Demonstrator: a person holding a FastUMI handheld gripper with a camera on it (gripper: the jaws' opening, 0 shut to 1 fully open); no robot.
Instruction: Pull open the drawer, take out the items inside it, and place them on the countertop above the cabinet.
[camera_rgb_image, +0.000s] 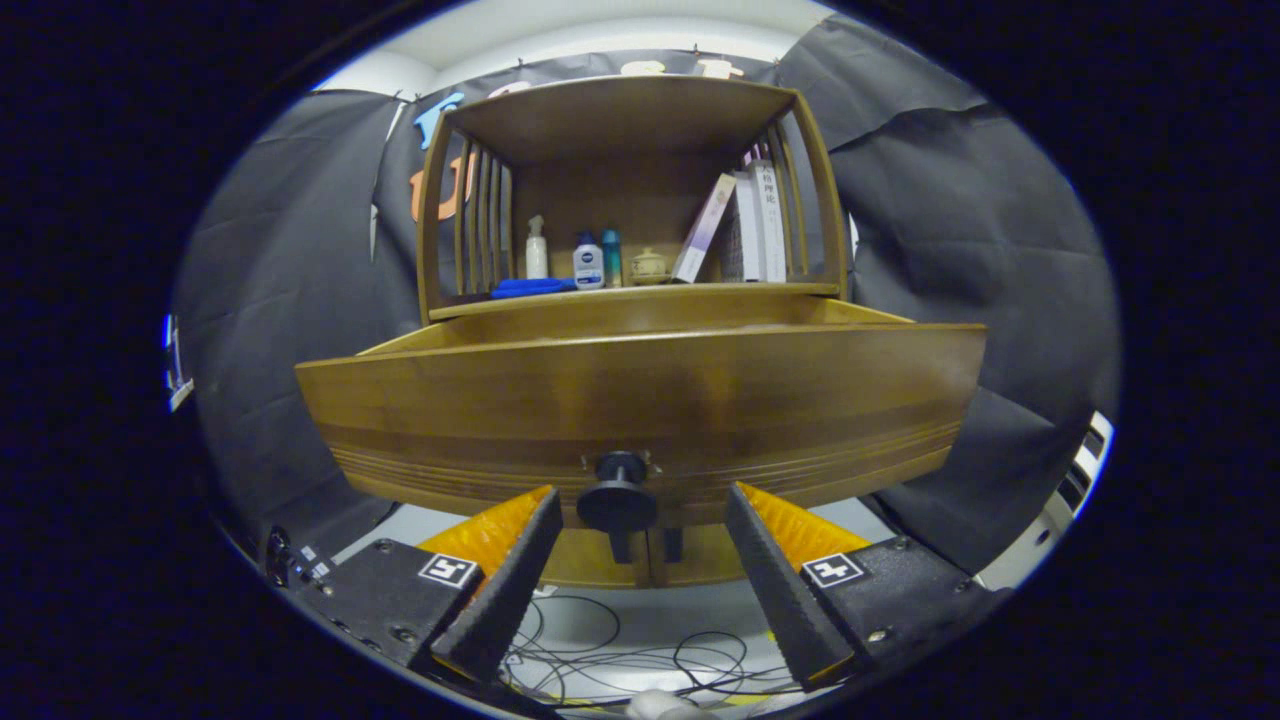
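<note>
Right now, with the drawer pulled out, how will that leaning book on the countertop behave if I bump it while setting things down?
The leaning book looks stiff but unsteady; it rests tilted against upright books, so a nudge could slide it flat toward the small jar. The gripper is open around the drawer knob.

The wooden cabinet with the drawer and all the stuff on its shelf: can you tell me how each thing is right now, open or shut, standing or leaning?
Brown wooden drawer: pulled out; inside hidden.
Round black drawer knob: free, between the jaws, untouched.
Gripper: jaws open, either side of the knob.
White pump bottle: upright.
White bottle with blue cap: upright, capped.
Teal bottle: upright.
Small beige lidded jar: lid on.
Pale-covered book: leaning on the upright books.
Blue cloth: lying flat.
</note>
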